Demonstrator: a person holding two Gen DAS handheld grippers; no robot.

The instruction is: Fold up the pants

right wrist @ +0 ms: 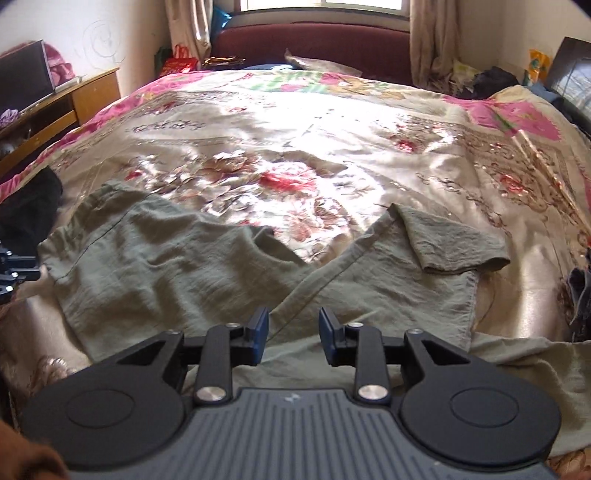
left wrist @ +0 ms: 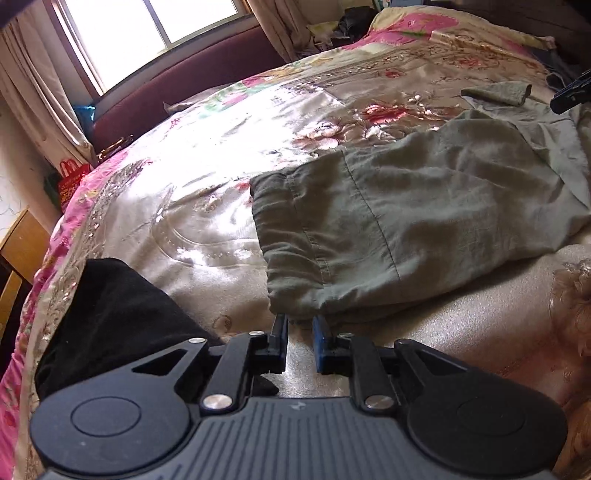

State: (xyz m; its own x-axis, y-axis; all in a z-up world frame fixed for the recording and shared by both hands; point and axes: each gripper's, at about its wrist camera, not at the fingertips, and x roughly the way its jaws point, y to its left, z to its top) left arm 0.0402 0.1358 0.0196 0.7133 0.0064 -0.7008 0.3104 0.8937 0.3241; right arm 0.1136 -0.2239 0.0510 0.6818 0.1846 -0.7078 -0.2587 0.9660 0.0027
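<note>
Harsh window (right wrist: 325,3) daylight — glare on bedspread (right wrist: 280,122), fisheye-bent edges

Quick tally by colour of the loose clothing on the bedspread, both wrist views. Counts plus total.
Olive-green: 1, the pants, one leg end flipped over.
Black: 1, a dark garment at the bed's left edge.
Total: 2.
Another dark bit at the right edge is too unclear to count.

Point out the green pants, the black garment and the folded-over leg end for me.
Green pants (left wrist: 424,206), left wrist view, on the flat middle of the fabric.
Black garment (left wrist: 122,317), left wrist view, on its middle.
Folded-over leg end (right wrist: 450,243), right wrist view, on the turned-back flap.
</note>
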